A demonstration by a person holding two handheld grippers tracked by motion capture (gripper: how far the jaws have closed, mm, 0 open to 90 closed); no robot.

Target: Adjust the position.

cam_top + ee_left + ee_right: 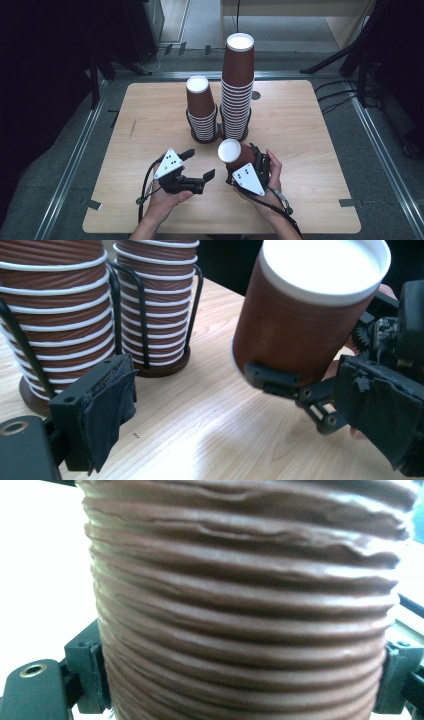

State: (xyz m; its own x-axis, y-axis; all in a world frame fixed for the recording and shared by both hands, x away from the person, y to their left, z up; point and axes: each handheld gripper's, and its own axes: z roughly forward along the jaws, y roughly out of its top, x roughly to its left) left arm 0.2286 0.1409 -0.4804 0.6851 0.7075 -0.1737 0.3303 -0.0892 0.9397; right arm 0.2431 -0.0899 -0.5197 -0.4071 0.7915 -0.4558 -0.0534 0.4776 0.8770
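High view: right hand-held gripper (239, 161) is clamping a single brown paper cup (235, 152), held tilted above the tabletop (310, 125), white bottom facing up and toward the camera. The cup is sitting just in front of two wire racks of nested brown cups: a short stack (202, 107) on the left, a tall stack (237, 85) on the right, both standing upside down near the middle of the tabletop. Left hand-held gripper (198, 164) is hovering near the cup's left, jaws spread wide, nothing between them. Person's hands are coming in from the bottom edge.

Left gripper view: own jaws are standing wide apart, cloth-covered pads facing in, gap empty. The held cup (300, 325) is showing ahead at right, tilted, with the right hand-held gripper's jaw pressing against its lower wall. Both racked stacks are standing at left, the nearer one (60, 325) beside the farther one (155, 305), each ringed by black wire uprights.

Right gripper view: ribbed brown wall of the cup (245, 610) is sitting squarely between both jaws, touching each side. Close and slightly blurred.
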